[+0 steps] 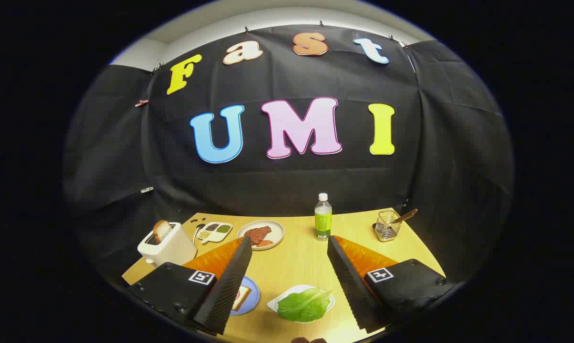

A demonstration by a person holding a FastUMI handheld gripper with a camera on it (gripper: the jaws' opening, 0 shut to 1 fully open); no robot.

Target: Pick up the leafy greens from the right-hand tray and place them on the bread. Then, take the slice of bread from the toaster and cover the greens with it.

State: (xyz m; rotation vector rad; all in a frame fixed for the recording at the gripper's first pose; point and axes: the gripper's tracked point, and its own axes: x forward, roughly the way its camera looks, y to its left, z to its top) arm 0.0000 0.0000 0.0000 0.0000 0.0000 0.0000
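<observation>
The tongs point(290, 252) gape wide, holding nothing; the leafy greens point(304, 305) lie between the fingers, on their tray point(276, 301) at the bench's point(296, 259) near edge.

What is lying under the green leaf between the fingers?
The leafy greens lie on a white tray, between the open gripper's fingers. The tray's middle is covered by the leaf, so anything else on it cannot be seen.

On the bench point(296, 267), the leafy greens point(304, 305) lie in a tray point(279, 300) between the spread fingers of the hand-held gripper point(289, 247). Left of it sits a plate point(251, 297) with bread point(240, 298) (partly hidden by the left finger). Beyond stand a toaster point(167, 246) holding a slice point(162, 230), a bottle point(323, 217) and a wire holder point(387, 225).
</observation>
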